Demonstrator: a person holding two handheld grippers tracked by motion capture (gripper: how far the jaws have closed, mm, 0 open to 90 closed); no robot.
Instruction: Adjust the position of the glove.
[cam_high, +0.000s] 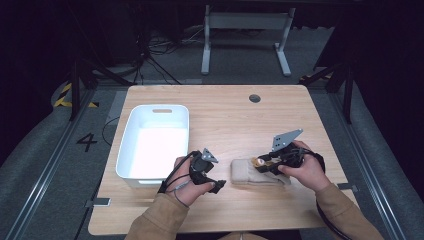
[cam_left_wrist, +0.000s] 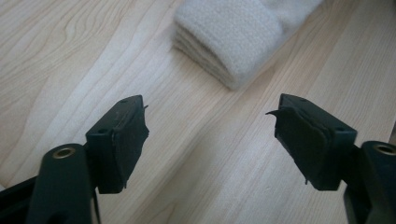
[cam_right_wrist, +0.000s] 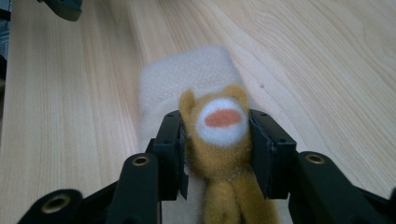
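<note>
Tan plush, a small stuffed toy (cam_right_wrist: 223, 140) with a white muzzle and an orange mouth patch, sits between the jaws of the right gripper (cam_right_wrist: 219, 149). In the right gripper view both black pads press against the sides of its head, so the jaws stand about half open yet clamped on the toy, with its ears poking out past the tips at 12 o'clock. In the high view the toy (cam_high: 258, 162) shows as a small tan spot at the front of that gripper (cam_high: 265, 164), at about 5 o'clock from the middle of the table (cam_high: 225, 120).

Directly under and beyond the toy lies a folded cream cloth (cam_high: 255, 173), resting flat on the wood; whether the toy touches it cannot be told. In the right gripper view the cloth (cam_right_wrist: 187, 79) spreads out at 12 o'clock from the toy.

At 9 o'clock from the cloth in the high view, the left gripper (cam_high: 219, 184) is held just above the table near the cloth's end. In the left gripper view its jaws (cam_left_wrist: 210, 140) stand wide apart with bare wood between them, gripping nothing, and the cloth's folded edge (cam_left_wrist: 233, 37) lies at 12 o'clock ahead of them, apart from the pads.

Farther out, at 9 o'clock from the table's middle, a white plastic bin (cam_high: 131, 150) stands near the left edge.
</note>
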